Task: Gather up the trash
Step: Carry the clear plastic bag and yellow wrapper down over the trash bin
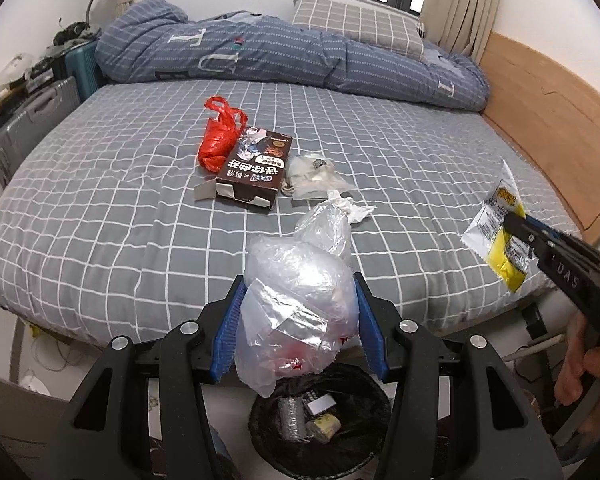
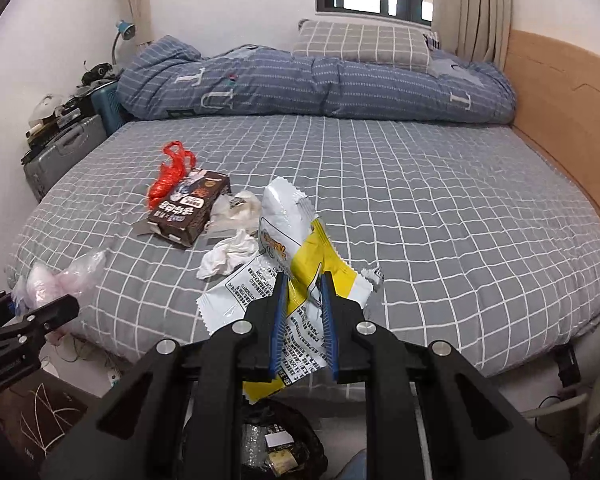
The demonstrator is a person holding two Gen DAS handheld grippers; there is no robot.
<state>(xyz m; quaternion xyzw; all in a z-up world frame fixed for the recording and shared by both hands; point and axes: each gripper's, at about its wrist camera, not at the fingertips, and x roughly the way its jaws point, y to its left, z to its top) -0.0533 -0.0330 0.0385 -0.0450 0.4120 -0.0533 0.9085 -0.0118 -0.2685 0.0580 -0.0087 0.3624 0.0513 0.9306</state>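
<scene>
A wide bed point(image 2: 420, 208) covered by a grey sheet with white grid lines. A brown rectangular cardboard box point(image 2: 188, 210) lies on it. Touching the box's far side, a crumpled red plastic bag point(image 2: 168, 180). Beside it, a clear plastic wrapper point(image 2: 236, 208) and crumpled white tissue point(image 2: 228, 258). Farther back lie a rolled blue quilt point(image 2: 312, 84) and a grey checked pillow point(image 2: 364, 44).
</scene>
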